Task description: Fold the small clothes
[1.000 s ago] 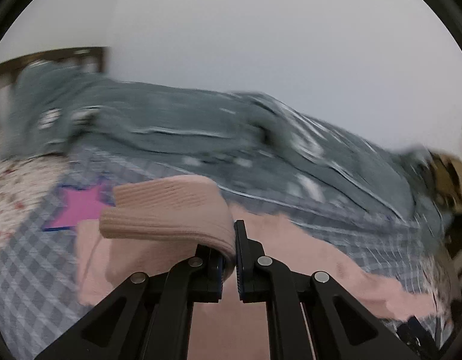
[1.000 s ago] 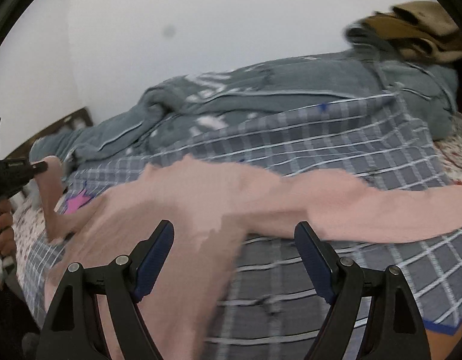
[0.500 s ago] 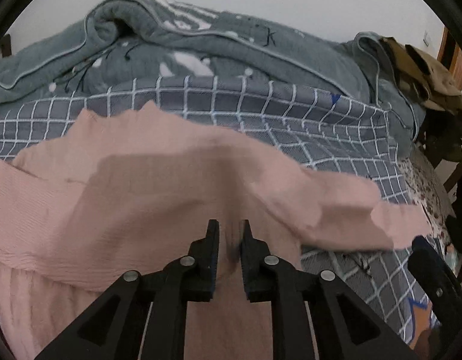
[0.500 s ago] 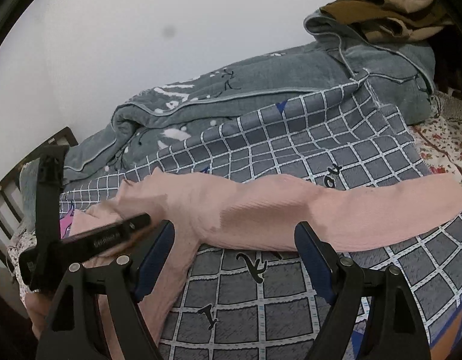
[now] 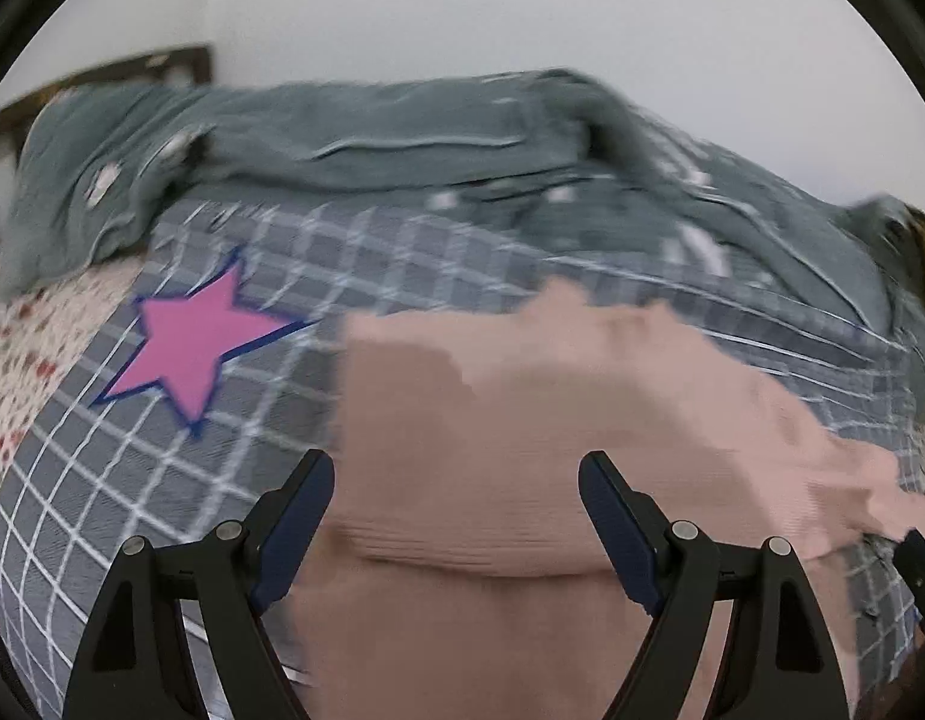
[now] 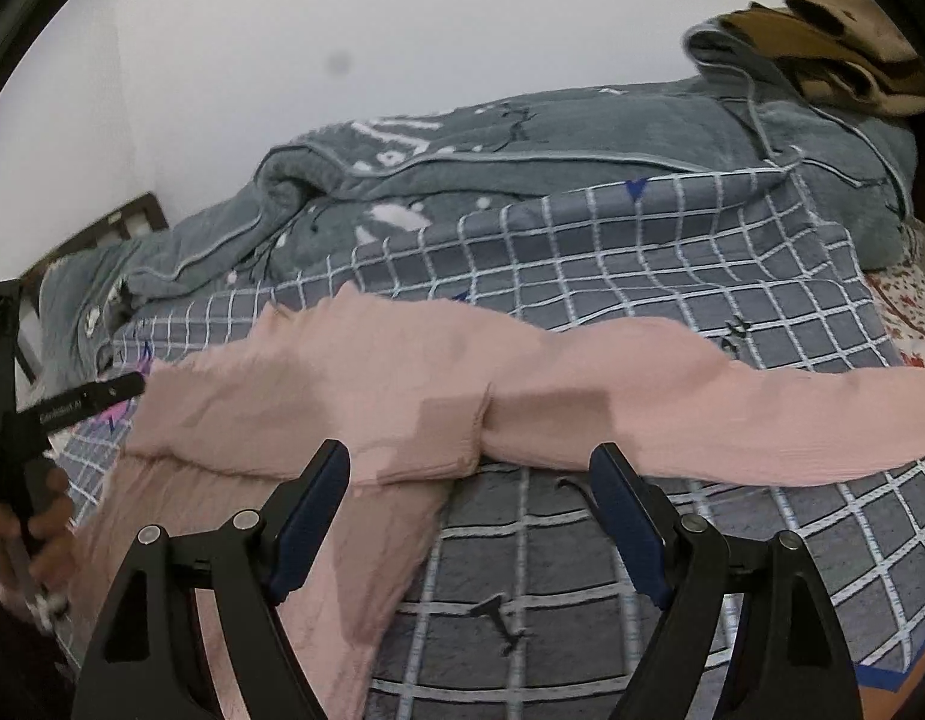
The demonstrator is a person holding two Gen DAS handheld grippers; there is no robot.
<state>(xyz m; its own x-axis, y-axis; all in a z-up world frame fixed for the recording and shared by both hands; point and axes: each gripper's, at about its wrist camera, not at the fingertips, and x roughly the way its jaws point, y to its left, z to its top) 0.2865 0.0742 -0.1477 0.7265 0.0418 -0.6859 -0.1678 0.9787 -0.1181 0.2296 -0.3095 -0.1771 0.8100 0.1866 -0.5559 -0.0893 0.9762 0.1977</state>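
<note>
A pink ribbed top [image 5: 522, 420] lies spread on a grey checked bedsheet [image 5: 162, 480], one sleeve folded across its body. My left gripper [image 5: 456, 516] hovers just above the folded sleeve, its jaws opening wide and pressing on nothing. In the right wrist view the same pink top [image 6: 354, 396] stretches across the bed, its other sleeve [image 6: 762, 420] running out to the right. My right gripper [image 6: 468, 510] stands open over the garment's lower edge, holding nothing. The left gripper's body [image 6: 48, 414] and the hand on it show at the far left there.
A bunched grey-green blanket [image 6: 522, 150] lies along the wall behind the top. A pink star [image 5: 192, 336] is printed on the sheet to the left. Brown clothes [image 6: 834, 42] sit at the back right. A floral mattress [image 5: 24, 360] and dark headboard [image 5: 102, 72] lie left.
The left gripper carried the pink sleeve over the top's body, opened and let it go, then drew back left. The right gripper stayed open and barely moved.
</note>
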